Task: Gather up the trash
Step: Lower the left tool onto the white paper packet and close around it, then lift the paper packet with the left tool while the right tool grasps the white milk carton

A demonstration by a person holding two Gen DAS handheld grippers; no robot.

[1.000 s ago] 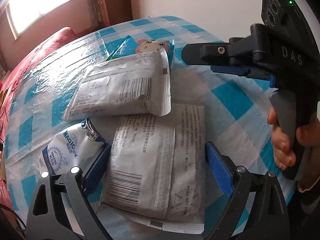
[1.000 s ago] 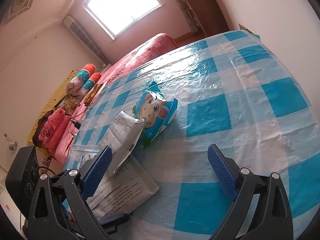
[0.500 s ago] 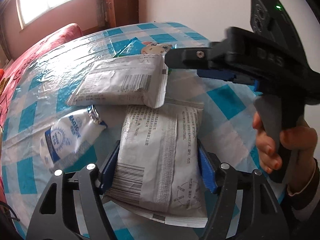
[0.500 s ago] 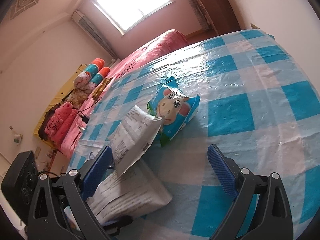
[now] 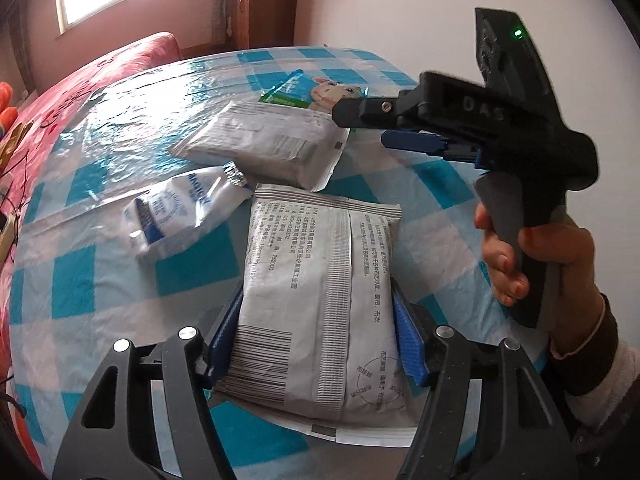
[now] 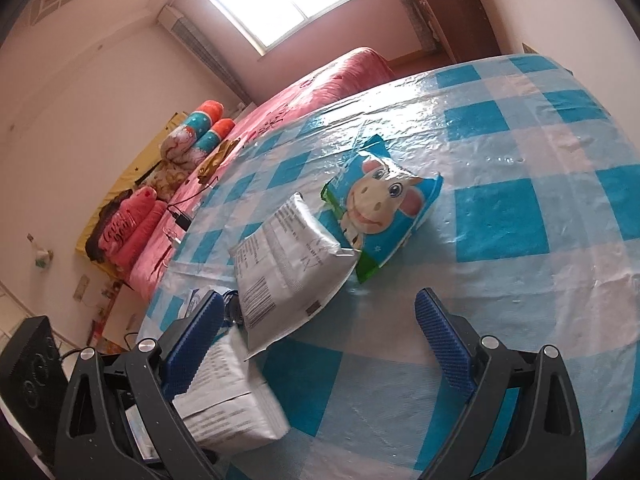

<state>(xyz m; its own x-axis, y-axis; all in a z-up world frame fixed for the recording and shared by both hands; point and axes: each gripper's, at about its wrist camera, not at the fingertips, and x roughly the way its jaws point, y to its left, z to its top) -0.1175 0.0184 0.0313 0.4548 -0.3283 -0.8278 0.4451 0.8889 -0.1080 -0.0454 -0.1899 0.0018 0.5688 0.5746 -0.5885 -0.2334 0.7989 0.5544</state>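
My left gripper (image 5: pixel 316 340) is shut on a grey printed pouch (image 5: pixel 320 292) that lies on the checked table; the pouch also shows in the right wrist view (image 6: pixel 228 404). A second grey pouch (image 5: pixel 272 144) lies beyond it, also in the right wrist view (image 6: pixel 288 260). A crumpled white and blue bag (image 5: pixel 180 208) lies to the left. A blue cow-print packet (image 6: pixel 380 208) lies farthest, partly under the second pouch. My right gripper (image 6: pixel 316 336) is open and empty, hovering just short of the second pouch; its body shows in the left wrist view (image 5: pixel 460 120).
The table wears a shiny blue and white checked cover (image 6: pixel 520 220). A red bed (image 6: pixel 320 84) with pillows (image 6: pixel 132 224) lies beyond the table's left side. A wooden cabinet (image 5: pixel 260 4) stands at the back by the wall.
My left gripper closed from open onto the near grey pouch and the view pulled back and up. My right gripper moved forward towards the second pouch, still open.
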